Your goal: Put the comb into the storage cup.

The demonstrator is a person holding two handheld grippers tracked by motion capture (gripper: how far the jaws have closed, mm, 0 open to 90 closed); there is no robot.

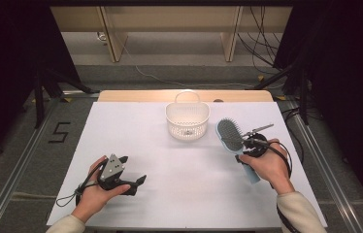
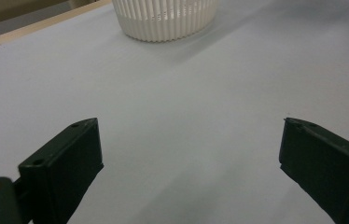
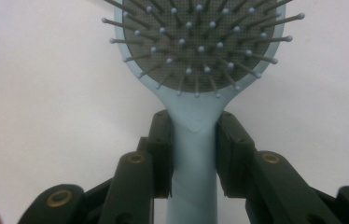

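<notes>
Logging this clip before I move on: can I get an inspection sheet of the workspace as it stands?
Surface: white table cover, flat, bare in the middle.
Job's things: light blue hairbrush, bristles up, handle between the right gripper's jaws; white slotted basket upright at the far middle, a small item inside.
Clutter: nothing seen.
Grippers: right gripper shut on the brush handle; left gripper open, nothing between its jaws, low over the cover.
Cables: gripper cable trails by the left hand; loose cables on the floor beyond.
Surroundings: wooden frame legs, dark stands.
</notes>
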